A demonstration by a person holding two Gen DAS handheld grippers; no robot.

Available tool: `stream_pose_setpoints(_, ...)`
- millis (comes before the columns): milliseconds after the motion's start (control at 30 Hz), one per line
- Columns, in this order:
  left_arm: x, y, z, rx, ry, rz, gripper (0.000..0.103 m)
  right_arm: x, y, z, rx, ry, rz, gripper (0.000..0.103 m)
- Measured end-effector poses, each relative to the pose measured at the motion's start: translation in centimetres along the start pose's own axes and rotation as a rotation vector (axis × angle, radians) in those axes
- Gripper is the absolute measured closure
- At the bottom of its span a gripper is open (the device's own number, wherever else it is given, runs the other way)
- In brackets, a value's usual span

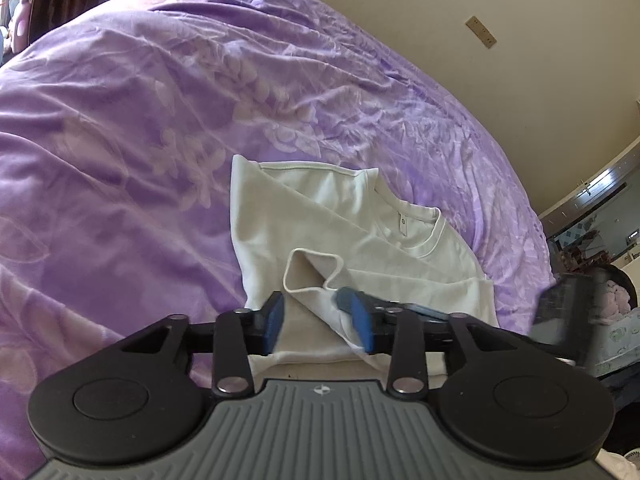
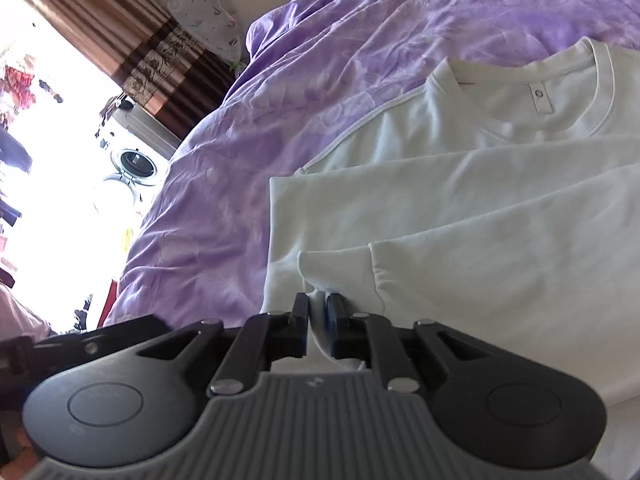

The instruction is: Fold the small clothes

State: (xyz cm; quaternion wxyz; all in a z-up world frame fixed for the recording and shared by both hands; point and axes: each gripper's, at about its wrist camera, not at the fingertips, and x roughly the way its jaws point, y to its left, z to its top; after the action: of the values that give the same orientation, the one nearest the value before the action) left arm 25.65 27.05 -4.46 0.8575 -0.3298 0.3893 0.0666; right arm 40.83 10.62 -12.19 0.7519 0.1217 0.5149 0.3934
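A cream long-sleeved top [image 1: 360, 232] lies partly folded on a purple bedspread [image 1: 160, 120], its neckline [image 1: 420, 236] toward the right. One sleeve is laid across the body, and its open cuff [image 1: 312, 272] points at my left gripper [image 1: 317, 316]. That gripper is open, with the sleeve lying between its blue pads and not pinched. In the right wrist view the top [image 2: 480, 200] fills the right half. My right gripper [image 2: 319, 308] stands only slightly open, a small fold of the top's edge sitting loosely in the narrow gap. A dark blurred shape [image 1: 560, 308] sits by the top's right side.
The bedspread [image 2: 320, 80] is wrinkled and spreads far beyond the top. A brown curtain [image 2: 120, 40], a bright window and a washing machine [image 2: 136, 162] lie past the bed's edge. A patterned pillow [image 2: 204, 16] rests at the head. A wall socket [image 1: 481, 32] is on the beige wall.
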Motion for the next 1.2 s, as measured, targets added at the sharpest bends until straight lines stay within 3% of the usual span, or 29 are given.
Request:
stream_pose_setpoints(67,0.8,-0.1,0.4,-0.003,0.017,-0.008,0.047,-1.0,-0.2,0.5,-0.021,-0.003,0.005,0.066)
stream_pose_setpoints(100,1.5,-0.1,0.6,-0.010,0.035,-0.016,0.045,-1.8,-0.3,0.9,-0.032,-0.004,0.003,0.061)
stream_pose_setpoints(233,4.1,0.0,1.3,-0.032,0.071,0.007,0.043,-6.8,-1.9,2.8,-0.076,-0.024,-0.051,0.060)
stream_pose_setpoints(467,9.3,-0.1,2.1,0.040,0.096,0.124,0.043,-16.1,-10.1,4.7,-0.088,-0.083,-0.300,0.057)
stream_pose_setpoints(567,10.6,-0.4,1.8,0.081,0.095,0.159,0.056,-19.8,-15.0,4.8,-0.031,-0.116,-0.370,0.057)
stream_pose_setpoints(633,10.8,-0.9,1.5,0.121,0.083,0.174,0.083,-22.0,-18.1,4.6,-0.007,-0.133,-0.411,0.057)
stream_pose_setpoints(667,10.7,-1.2,1.4,0.139,0.071,0.180,0.091,-23.0,-19.4,4.3,-0.006,-0.136,-0.432,0.057)
stream_pose_setpoints(733,10.3,-1.7,1.3,0.162,0.051,0.164,0.097,-24.7,-21.8,3.5,-0.005,-0.125,-0.468,0.053)
stream_pose_setpoints(867,8.6,-3.5,2.1,0.176,0.003,0.129,0.098,-26.0,-24.5,1.1,-0.037,-0.045,-0.465,0.050)
stream_pose_setpoints(1033,6.1,-7.7,3.6,0.226,-0.039,0.107,0.098,-23.0,-23.6,-1.5,-0.237,0.084,-0.479,0.044)
stream_pose_setpoints(1067,5.7,-8.6,3.9,0.236,-0.046,0.102,0.098,-22.2,-23.2,-2.0,-0.287,0.108,-0.501,0.035)
stream_pose_setpoints(1200,3.5,-11.8,5.1,0.254,-0.086,0.065,0.098,-19.4,-21.4,-2.9,-0.472,0.102,-0.669,0.037)
